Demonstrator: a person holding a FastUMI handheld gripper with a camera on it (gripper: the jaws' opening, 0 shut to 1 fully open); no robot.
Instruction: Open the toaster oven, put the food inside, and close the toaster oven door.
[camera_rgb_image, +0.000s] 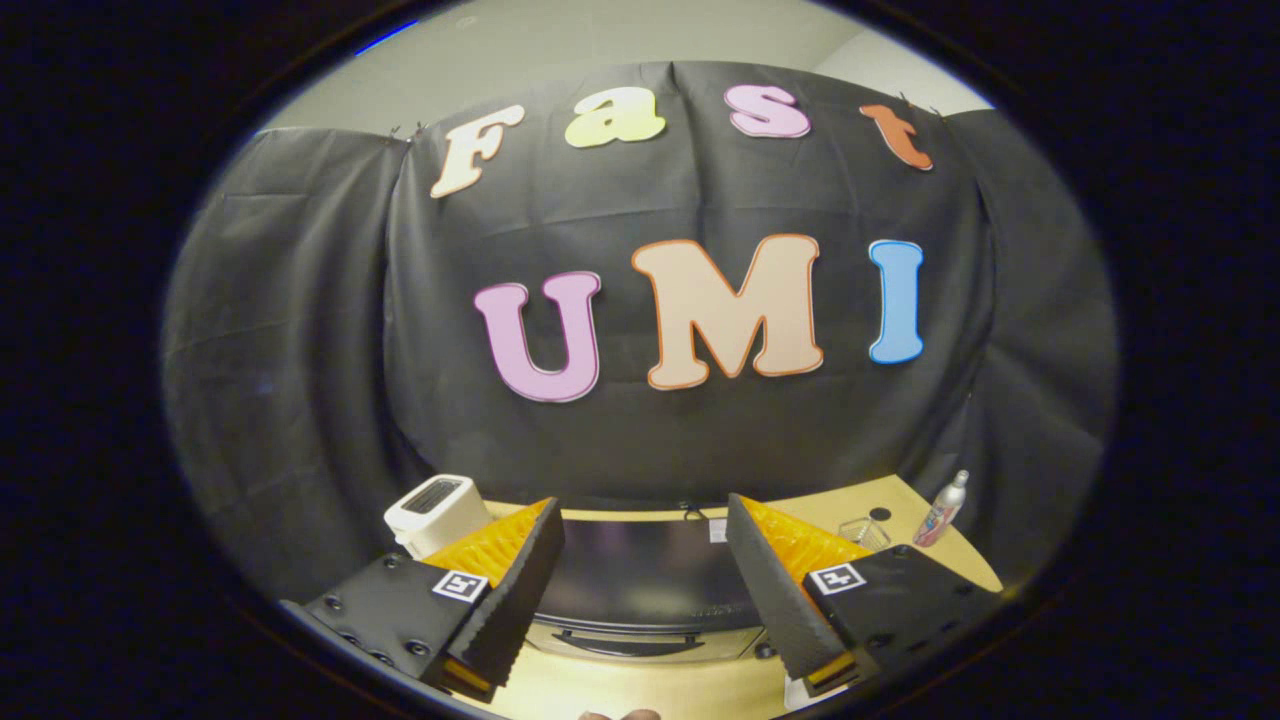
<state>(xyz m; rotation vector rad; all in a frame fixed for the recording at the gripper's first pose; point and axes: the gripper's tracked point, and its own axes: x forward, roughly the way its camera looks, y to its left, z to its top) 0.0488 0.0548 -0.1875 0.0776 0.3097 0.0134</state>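
Claw (645, 590) fingers are standing spread and gripping nothing as I am hovering above the toaster oven (645, 600), which is sitting between them near the tabletop's (640, 690) front edge, door handle (628, 640) facing me, so I judge I am lining up to open it.

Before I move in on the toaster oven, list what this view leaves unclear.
- Toaster oven, gripper view: seen from above between the open fingers of the hand-held gripper; its door face is foreshortened, so the door's state is unclear.
- Food: cannot be picked out; the fingers cover the table on both sides.
- Small clear container beyond the fingers: too small to tell its contents.
- White appliance: partly hidden by one finger.
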